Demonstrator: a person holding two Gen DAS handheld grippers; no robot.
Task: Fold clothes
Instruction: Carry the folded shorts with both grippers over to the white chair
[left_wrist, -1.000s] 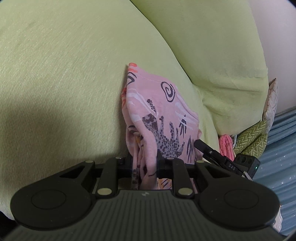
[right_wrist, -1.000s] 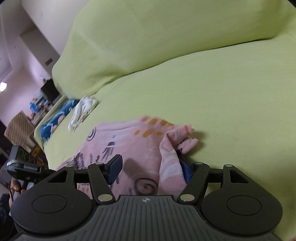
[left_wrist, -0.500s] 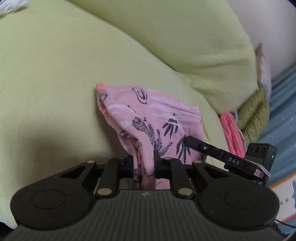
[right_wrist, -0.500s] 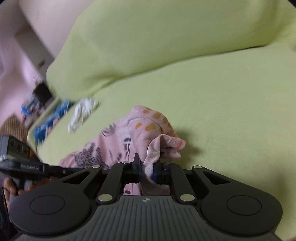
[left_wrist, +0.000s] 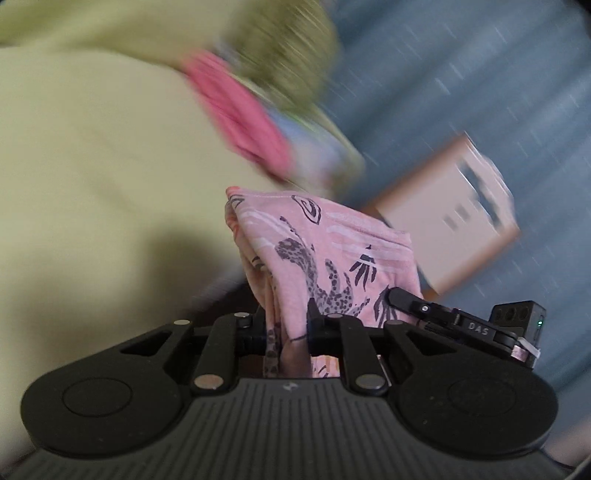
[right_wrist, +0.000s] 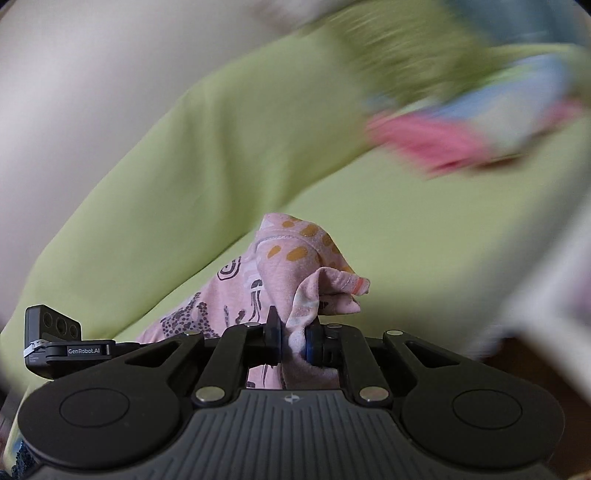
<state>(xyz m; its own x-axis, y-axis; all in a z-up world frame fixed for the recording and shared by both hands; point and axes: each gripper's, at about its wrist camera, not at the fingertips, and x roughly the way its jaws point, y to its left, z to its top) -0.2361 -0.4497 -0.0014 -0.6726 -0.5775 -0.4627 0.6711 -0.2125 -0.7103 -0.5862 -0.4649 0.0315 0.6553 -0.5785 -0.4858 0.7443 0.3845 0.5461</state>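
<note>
A folded pink printed garment (left_wrist: 317, 247) hangs between my two grippers, lifted off the green sofa. My left gripper (left_wrist: 286, 326) is shut on one bunched edge of it. My right gripper (right_wrist: 293, 338) is shut on the other edge, where the pink garment (right_wrist: 280, 269) shows orange spots and a loose corner. The right gripper's body (left_wrist: 461, 325) shows in the left wrist view just right of the cloth, and the left gripper's body (right_wrist: 55, 339) shows at the left in the right wrist view.
The green sofa seat (left_wrist: 92, 184) and back cushion (right_wrist: 184, 166) lie behind, blurred. A pile of folded clothes with a bright pink one (left_wrist: 240, 114) on top sits at the sofa's end (right_wrist: 436, 144). A blue curtain (left_wrist: 480, 74) and a white box (left_wrist: 454, 210) are beyond.
Both grippers have swung with the pink garment toward the sofa's end, lifting it off the seat. The right gripper, open a second ago, closed on the cloth. The background is motion-blurred now.
</note>
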